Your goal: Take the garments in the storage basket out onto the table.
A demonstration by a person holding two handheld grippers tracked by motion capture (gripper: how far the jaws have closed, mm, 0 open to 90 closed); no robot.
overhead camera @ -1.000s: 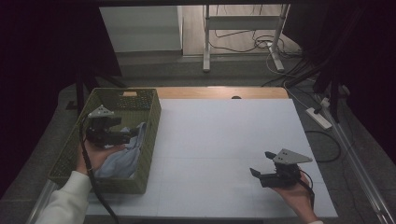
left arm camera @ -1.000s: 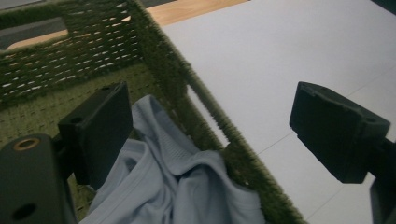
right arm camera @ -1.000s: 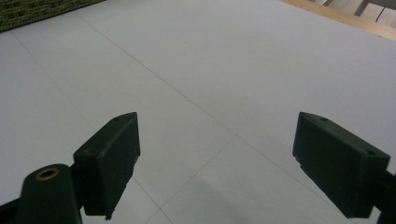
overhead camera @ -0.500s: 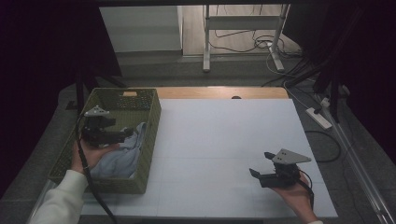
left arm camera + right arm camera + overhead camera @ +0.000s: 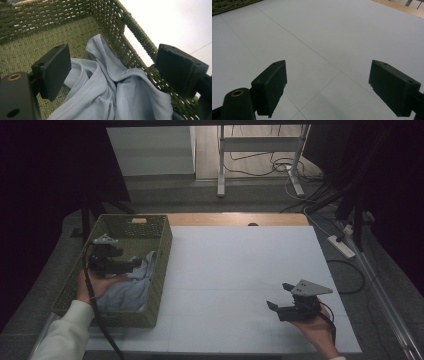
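A light blue garment (image 5: 131, 287) lies crumpled in the green woven basket (image 5: 161, 270) at the table's left. One fold (image 5: 117, 75) leans on the basket's right wall (image 5: 136, 30). My left gripper (image 5: 136, 265) hovers inside the basket just above the cloth. In the left gripper view my left gripper (image 5: 116, 65) stands wide open, the garment below and between its jaws but not pinched. My right gripper (image 5: 279, 296) rests in a hand near the table's front right, and my right gripper (image 5: 328, 82) is open over bare white table (image 5: 332, 37).
A white table surface (image 5: 240, 270) spreads between the basket and the right hand, with a wooden strip (image 5: 235, 219) along its far edge. Cables and a power strip (image 5: 342, 246) lie on the floor to the right. A metal stand (image 5: 220, 165) stands beyond the table.
My left gripper has shifted a little inside the basket, first leftward, then back toward the person and lower over the cloth. The right gripper has stayed in place.
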